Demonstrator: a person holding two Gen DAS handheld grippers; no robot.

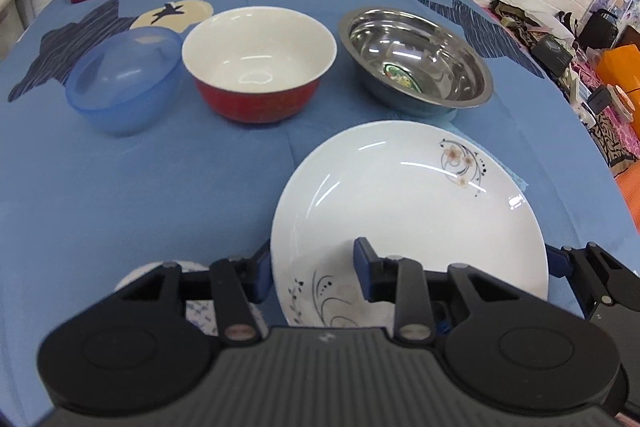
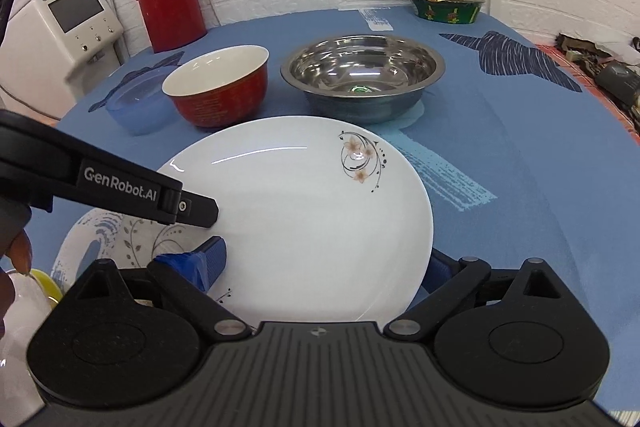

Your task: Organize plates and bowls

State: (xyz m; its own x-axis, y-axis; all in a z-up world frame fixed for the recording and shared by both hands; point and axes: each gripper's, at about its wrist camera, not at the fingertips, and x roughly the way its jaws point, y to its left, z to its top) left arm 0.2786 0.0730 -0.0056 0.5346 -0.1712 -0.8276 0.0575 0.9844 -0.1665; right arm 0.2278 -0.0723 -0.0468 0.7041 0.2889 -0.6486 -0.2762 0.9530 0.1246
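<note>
While the white round ceramic plate with flower sprigs (image 2: 304, 219) is gripped at its near rim from both sides, it should be kept level and lifted evenly, so that neither pad slips on the glaze. The left gripper (image 1: 312, 273) has its jaws part open across the plate's left edge, one blue pad under the rim and one on top; whether it pinches firmly cannot be told. The right gripper (image 2: 324, 267) has its jaws spread wider, straddling the near right rim. Both tools are held low and pointed forward over the blue-clothed table (image 1: 140, 187). Beneath the plate a second patterned plate (image 2: 100, 235) is partly seen. Farther off stand a translucent blue plastic bowl (image 1: 124, 83), a red bowl with white inside (image 1: 256, 63) and a stainless steel bowl (image 1: 416, 59).
</note>
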